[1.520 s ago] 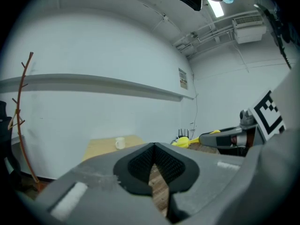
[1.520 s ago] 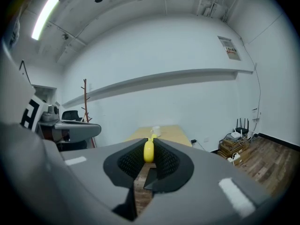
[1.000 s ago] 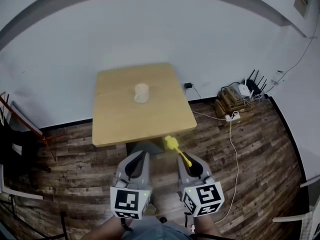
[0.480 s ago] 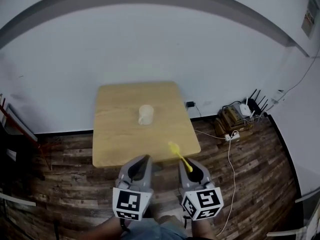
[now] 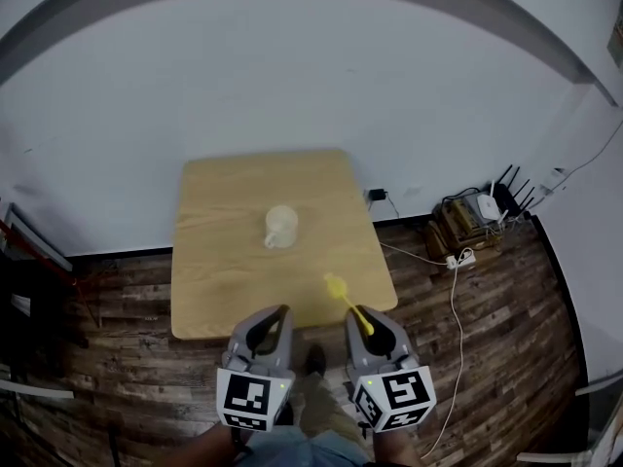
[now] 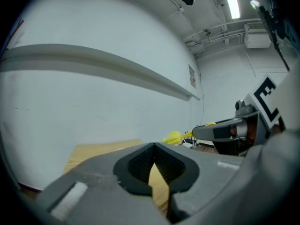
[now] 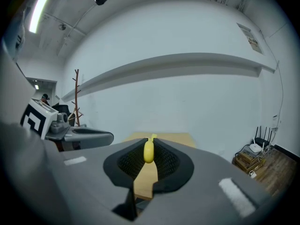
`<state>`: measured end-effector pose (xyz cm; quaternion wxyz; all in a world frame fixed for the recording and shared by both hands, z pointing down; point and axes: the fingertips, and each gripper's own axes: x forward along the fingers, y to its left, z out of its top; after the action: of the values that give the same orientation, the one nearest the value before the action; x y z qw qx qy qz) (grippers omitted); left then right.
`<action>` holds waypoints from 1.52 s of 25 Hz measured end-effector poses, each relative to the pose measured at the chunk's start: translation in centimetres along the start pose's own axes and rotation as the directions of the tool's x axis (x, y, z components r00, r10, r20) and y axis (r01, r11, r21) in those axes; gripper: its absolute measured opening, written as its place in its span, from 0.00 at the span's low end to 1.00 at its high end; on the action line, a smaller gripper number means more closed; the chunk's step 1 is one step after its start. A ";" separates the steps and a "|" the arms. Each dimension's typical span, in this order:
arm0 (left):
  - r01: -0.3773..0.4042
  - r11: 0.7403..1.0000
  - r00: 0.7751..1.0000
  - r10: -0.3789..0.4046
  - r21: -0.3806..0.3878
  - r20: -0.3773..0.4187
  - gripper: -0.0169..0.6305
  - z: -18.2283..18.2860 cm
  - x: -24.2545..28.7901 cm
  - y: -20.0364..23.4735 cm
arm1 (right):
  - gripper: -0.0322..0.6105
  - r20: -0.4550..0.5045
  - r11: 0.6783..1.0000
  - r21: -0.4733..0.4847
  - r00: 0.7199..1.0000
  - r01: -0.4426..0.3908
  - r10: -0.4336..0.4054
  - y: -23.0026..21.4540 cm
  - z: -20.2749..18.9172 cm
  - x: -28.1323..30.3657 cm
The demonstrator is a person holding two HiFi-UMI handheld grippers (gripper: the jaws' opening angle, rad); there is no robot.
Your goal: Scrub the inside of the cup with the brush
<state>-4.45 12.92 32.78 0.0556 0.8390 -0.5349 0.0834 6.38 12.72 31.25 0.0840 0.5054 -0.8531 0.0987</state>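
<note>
A pale cup (image 5: 280, 227) stands on the middle of a square wooden table (image 5: 224, 280). My right gripper (image 5: 363, 321) is shut on the handle of a yellow brush (image 5: 344, 299), whose head points forward over the table's near edge, short of the cup. In the right gripper view the brush handle (image 7: 148, 152) is pinched between the pads. My left gripper (image 5: 281, 313) hangs beside it at the table's near edge, shut with nothing in it; its closed jaws fill the left gripper view (image 6: 153, 147), where the brush (image 6: 176, 137) shows to the right. Neither gripper view shows the cup.
A white wall stands behind the table. Brown wood flooring surrounds it. A router, boxes and a power strip with cables (image 5: 474, 217) lie on the floor at the right. Dark furniture (image 5: 24, 300) stands at the left. A coat rack (image 7: 76, 97) is by the wall.
The table and cup have come closer in the head view; both grippers now reach its near edge. The brush stays gripped and the left jaws stay shut.
</note>
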 end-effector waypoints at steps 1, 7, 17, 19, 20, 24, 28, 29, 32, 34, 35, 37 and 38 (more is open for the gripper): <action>-0.005 1.000 1.000 0.005 0.002 -0.009 0.06 -0.2 0.9 0.3 | 0.11 -0.006 1.000 0.004 1.000 -0.010 0.010 -0.6 -0.1 1.0; -0.055 0.998 0.998 0.056 0.016 -0.042 0.06 -0.2 6.9 2.9 | 0.11 -0.050 0.994 0.028 0.993 -0.107 0.109 -3.9 0.3 8.3; -0.245 0.969 0.968 0.246 0.032 -0.053 0.06 2.4 13.0 7.5 | 0.11 -0.038 0.953 0.003 0.952 -0.303 0.303 -6.9 4.3 17.4; -0.274 0.961 0.960 0.276 0.043 -0.054 0.06 2.9 13.1 8.5 | 0.11 -0.028 0.945 0.002 0.944 -0.328 0.328 -6.8 5.1 18.5; -0.286 0.957 0.956 0.289 0.046 -0.055 0.06 3.0 13.1 9.0 | 0.11 -0.023 0.941 0.001 0.940 -0.340 0.339 -6.7 5.5 18.9; -0.330 0.943 0.941 0.332 0.041 -0.062 0.06 2.9 13.1 10.8 | 0.11 -0.031 0.923 0.004 0.922 -0.385 0.385 -5.7 5.6 20.5; -0.334 0.942 0.939 0.334 0.015 -0.076 0.06 2.0 13.2 12.1 | 0.11 -0.072 0.916 0.011 0.913 -0.402 0.401 -4.9 4.4 21.5; -0.329 0.944 0.941 0.328 0.009 -0.078 0.06 1.6 13.3 12.5 | 0.11 -0.083 0.915 0.009 0.911 -0.404 0.403 -4.7 4.1 21.7; -0.289 0.957 0.954 0.287 -0.011 -0.091 0.06 0.1 13.6 13.3 | 0.11 -0.124 0.916 0.011 0.909 -0.400 0.399 -3.9 3.0 22.6; -0.268 0.961 0.959 0.260 -0.067 -0.111 0.07 -1.2 14.1 13.4 | 0.11 -0.156 0.918 0.015 0.906 -0.397 0.394 -3.7 2.2 22.9; -0.257 0.962 0.962 0.245 -0.093 -0.122 0.07 -2.0 14.5 13.4 | 0.11 -0.170 0.918 0.018 0.904 -0.396 0.393 -3.8 1.8 23.1; -0.227 0.968 0.968 0.211 -0.109 -0.136 0.09 -3.6 15.4 13.4 | 0.11 -0.192 0.919 0.022 0.900 -0.394 0.390 -4.0 1.1 23.5; -0.209 0.972 0.971 0.193 -0.107 -0.140 0.11 -4.5 15.9 13.5 | 0.11 -0.202 0.920 0.021 0.899 -0.392 0.388 -4.0 0.7 23.7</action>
<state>-10.51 -6.06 40.43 0.1322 0.7683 -0.6166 0.1099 -1.39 -9.44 36.64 0.1539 0.3107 -0.9249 0.1559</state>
